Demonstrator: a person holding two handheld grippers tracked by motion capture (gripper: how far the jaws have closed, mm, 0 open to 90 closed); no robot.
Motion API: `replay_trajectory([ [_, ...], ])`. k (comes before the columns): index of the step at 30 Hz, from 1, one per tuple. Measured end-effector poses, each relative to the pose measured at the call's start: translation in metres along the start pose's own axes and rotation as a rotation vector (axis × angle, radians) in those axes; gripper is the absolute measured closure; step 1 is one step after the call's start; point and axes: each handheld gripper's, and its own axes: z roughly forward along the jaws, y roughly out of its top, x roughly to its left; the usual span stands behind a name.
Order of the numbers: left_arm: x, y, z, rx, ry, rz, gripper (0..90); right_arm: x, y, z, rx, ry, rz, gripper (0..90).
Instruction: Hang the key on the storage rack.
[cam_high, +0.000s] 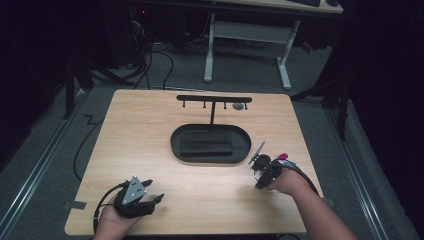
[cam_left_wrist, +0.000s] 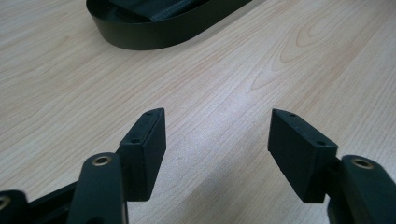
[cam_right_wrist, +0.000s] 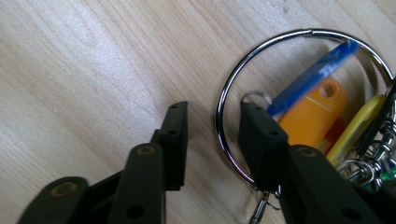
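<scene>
A large metal key ring (cam_right_wrist: 219, 121) lies on the wooden table (cam_high: 150, 125) with several coloured tags on it, among them a blue tag (cam_right_wrist: 313, 74), an orange tag (cam_right_wrist: 313, 112) and a yellow tag (cam_right_wrist: 362, 121). My right gripper (cam_right_wrist: 213, 107) is open and straddles the ring's wire, one jaw outside the ring and one inside. In the high view the right gripper (cam_high: 264, 172) is at the table's right, with the tags (cam_high: 282, 157) just beyond it. My left gripper (cam_left_wrist: 218, 116) is open over bare wood, and it sits near the front edge (cam_high: 154, 190).
A black oval tray (cam_high: 175, 145) holding a dark flat block (cam_high: 206, 142) sits mid-table, with its wall close ahead in the left gripper view (cam_left_wrist: 154, 37). A black T-shaped rack (cam_high: 214, 99) with small hooks rises behind it. A white desk frame (cam_high: 285, 60) and cables lie beyond the table.
</scene>
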Motion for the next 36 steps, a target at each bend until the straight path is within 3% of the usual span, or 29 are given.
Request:
replay_trajectory([
  [7,-0.001,0.000,-0.001,0.008,-0.001,0.007,37.7,-0.003,0.000,0.000,0.010,0.012,-0.008,84.0],
  [12,-0.001,-0.001,-0.001,0.010,0.002,0.007,37.8,0.000,0.000,0.000,0.020,0.015,-0.019,86.7],
  [15,-0.001,-0.001,-0.001,0.010,0.005,0.007,37.9,0.005,0.002,-0.002,0.047,-0.016,-0.054,86.9],
  [18,0.000,-0.002,0.000,0.014,0.004,0.006,37.9,0.008,0.001,-0.013,0.013,-0.014,-0.055,86.9],
  [27,-0.003,-0.001,0.001,0.019,0.005,0.020,37.9,0.014,-0.009,-0.057,-0.064,-0.088,-0.067,87.2],
  [36,-0.002,-0.001,0.001,0.019,0.002,0.017,37.9,0.011,-0.019,-0.090,-0.084,-0.159,-0.052,87.8],
])
